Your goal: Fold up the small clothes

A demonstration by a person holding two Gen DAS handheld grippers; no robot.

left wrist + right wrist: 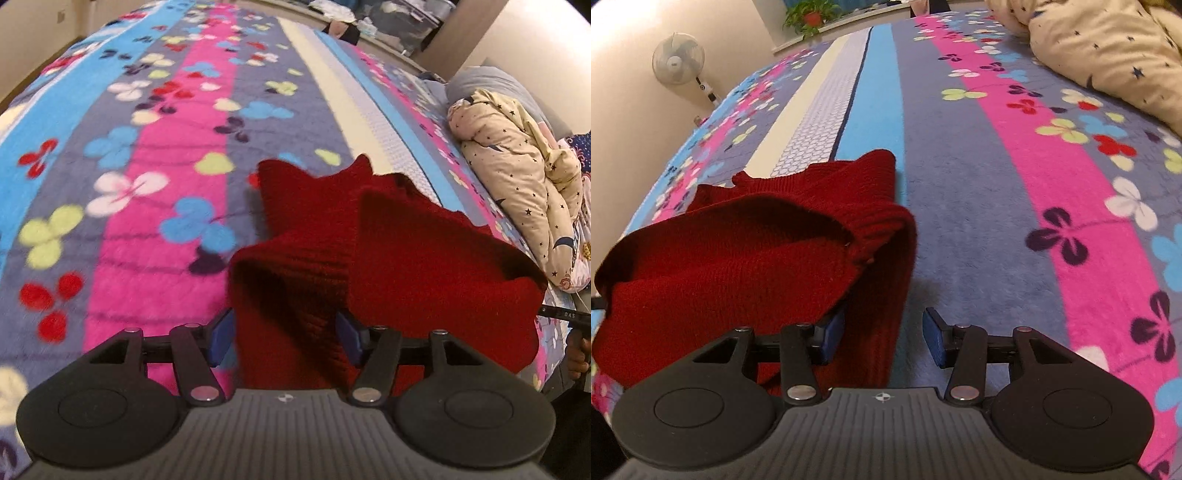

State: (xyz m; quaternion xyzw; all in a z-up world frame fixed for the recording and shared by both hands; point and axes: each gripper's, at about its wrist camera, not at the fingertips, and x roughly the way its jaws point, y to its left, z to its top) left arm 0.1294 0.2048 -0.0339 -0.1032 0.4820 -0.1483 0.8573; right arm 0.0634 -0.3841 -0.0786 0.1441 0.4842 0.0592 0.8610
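One dark red knitted garment [424,258] lies bunched on the fleece blanket [122,206] with blue, grey and pink stripes and a clover print that covers the bed. It is the only piece of clothing being handled, and it sits on the grey and light blue stripes just beside the blanket's single cream and white honeycomb band [809,122].

In the left wrist view, the left gripper [286,338] has its two blue-padded fingers [221,338] spread apart, with a thick ribbed fold of the red knit standing between them. The jaws are wide and the pads sit at either flank of the fold; whether they press it cannot be told for sure, but they are not clenched.

In the right wrist view, the right gripper [882,341] is likewise released, two blue pads [934,341] parted. The garment's ribbed edge [886,295] runs down between them, close to the left-hand pad, while the right-hand pad stands clear over bare grey blanket.

One cream quilt with dark stars [517,177] is heaped at the side of the blanket, well apart from the garment. Beyond the blanket's far edge stand one white pedestal fan [677,59] and one potted green plant [810,14].
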